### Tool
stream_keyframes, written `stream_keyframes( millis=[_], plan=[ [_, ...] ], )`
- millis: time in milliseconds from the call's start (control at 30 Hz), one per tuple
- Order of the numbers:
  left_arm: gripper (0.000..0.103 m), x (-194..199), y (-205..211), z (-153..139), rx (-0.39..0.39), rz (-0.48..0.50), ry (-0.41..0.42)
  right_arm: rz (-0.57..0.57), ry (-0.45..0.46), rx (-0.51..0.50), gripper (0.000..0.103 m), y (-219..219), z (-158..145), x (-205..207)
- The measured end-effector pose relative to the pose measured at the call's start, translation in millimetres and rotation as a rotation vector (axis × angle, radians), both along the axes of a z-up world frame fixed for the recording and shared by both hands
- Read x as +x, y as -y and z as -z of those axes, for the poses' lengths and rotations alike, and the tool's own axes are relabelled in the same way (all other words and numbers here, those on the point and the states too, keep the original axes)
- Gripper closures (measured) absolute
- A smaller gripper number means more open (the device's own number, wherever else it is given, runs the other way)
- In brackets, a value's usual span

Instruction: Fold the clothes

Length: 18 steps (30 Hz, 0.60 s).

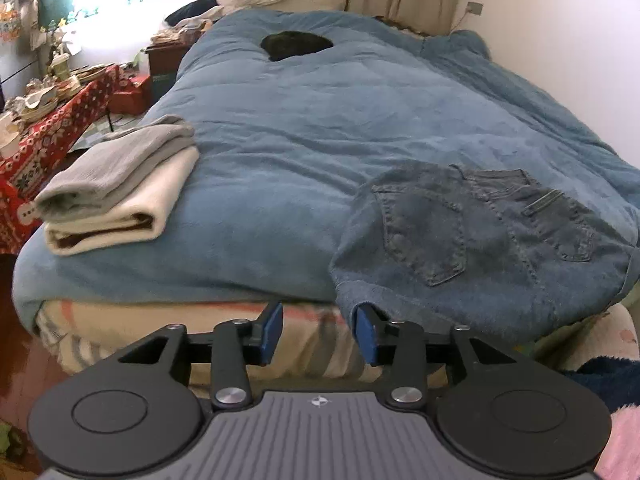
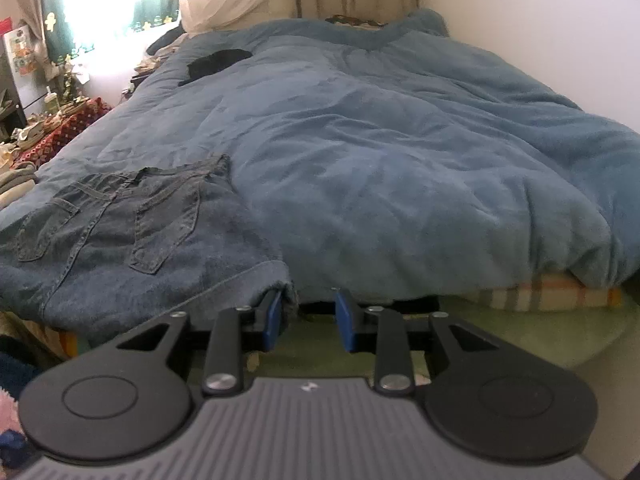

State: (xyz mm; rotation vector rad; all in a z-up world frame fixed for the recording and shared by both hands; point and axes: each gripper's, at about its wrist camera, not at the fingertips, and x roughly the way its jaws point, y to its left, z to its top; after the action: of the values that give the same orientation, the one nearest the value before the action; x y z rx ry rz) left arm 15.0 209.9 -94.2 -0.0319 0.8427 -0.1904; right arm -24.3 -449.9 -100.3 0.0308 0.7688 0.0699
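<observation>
The folded jeans lie across the bed edge between both open, empty hand-held grippers (left, right), each beside one end.

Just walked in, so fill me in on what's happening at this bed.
A person is folding clothes with handheld tongs. The folded jeans lie at the near edge of the blue duvet. Both the left tongs and the right tongs are open beside the jeans' edge, gripping nothing. A folded grey and cream stack sits to the left.
</observation>
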Motion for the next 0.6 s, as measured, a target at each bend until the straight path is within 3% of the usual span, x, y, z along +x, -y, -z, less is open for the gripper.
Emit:
stream_keyframes(
  millis=[200,300,367,467,600],
  plan=[
    [0.065,-17.6,-5.8,-23.6,0.026,0.008,0.052,0.002,0.032,-0.003,0.070,7.9,-21.1,-18.7],
    [0.064,-12.6,-6.7,-34.6,-0.020,0.014,0.100,-0.028,0.069,0.032,0.069,4.8,-32.3,-14.0],
    [0.063,4.7,-0.9,-33.7,-0.081,0.041,0.118,-0.062,0.091,0.059,0.068,-2.4,-35.5,-2.6],
    [0.050,40.4,20.3,-21.4,-0.124,0.084,0.135,-0.121,0.122,0.084,0.059,-19.3,-31.5,24.9],
    [0.049,97.4,44.8,9.2,-0.167,0.077,0.094,-0.168,0.109,0.133,0.048,-37.6,-11.3,74.4]
  ],
)
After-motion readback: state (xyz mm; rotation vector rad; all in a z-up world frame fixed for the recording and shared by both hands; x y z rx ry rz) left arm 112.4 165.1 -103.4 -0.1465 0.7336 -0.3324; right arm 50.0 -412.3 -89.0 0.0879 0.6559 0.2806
